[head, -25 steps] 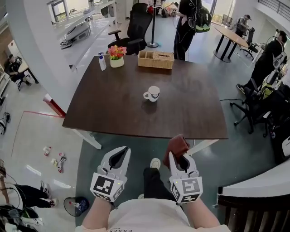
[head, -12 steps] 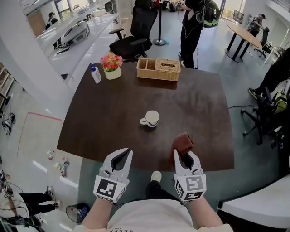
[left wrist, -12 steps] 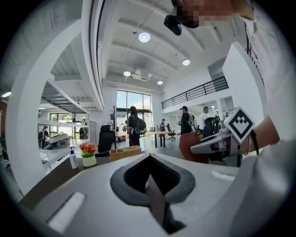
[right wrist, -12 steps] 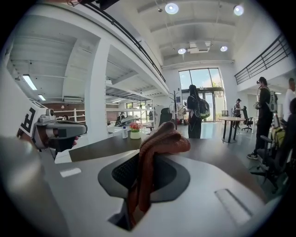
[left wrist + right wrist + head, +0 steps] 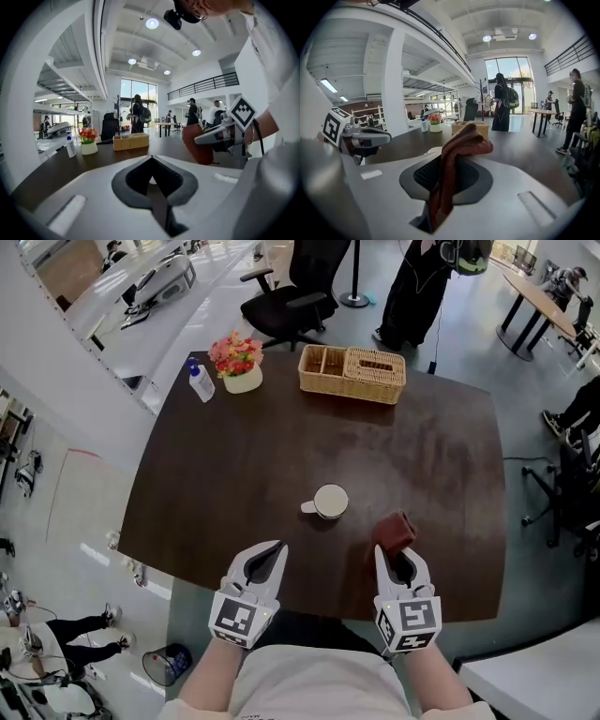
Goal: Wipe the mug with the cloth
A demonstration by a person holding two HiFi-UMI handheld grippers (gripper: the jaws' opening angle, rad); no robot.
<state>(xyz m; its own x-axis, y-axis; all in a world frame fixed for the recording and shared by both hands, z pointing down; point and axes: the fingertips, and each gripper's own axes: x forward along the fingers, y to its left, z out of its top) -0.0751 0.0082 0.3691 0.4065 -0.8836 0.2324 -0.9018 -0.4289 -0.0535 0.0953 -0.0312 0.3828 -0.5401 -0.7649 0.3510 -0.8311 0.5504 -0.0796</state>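
A white mug [image 5: 330,501] stands upright near the middle of the dark table [image 5: 234,465], its handle to the left. My right gripper [image 5: 397,557] is shut on a reddish-brown cloth [image 5: 394,530], which sticks out past the fingertips over the table's near edge, right of the mug. In the right gripper view the cloth [image 5: 459,145] hangs bunched between the jaws and the mug's rim [image 5: 434,150] peeks out behind it. My left gripper [image 5: 265,557] is shut and holds nothing, at the table's near edge, below and left of the mug.
A wicker basket [image 5: 352,374] sits at the table's far edge. A flower pot [image 5: 238,362] and a spray bottle [image 5: 200,382] stand at the far left corner. An office chair [image 5: 295,287] and a standing person [image 5: 427,282] are beyond the table.
Both grippers have come forward to the table's near edge, the cloth now over the tabletop. The mug appears closer. The jaws keep their state.
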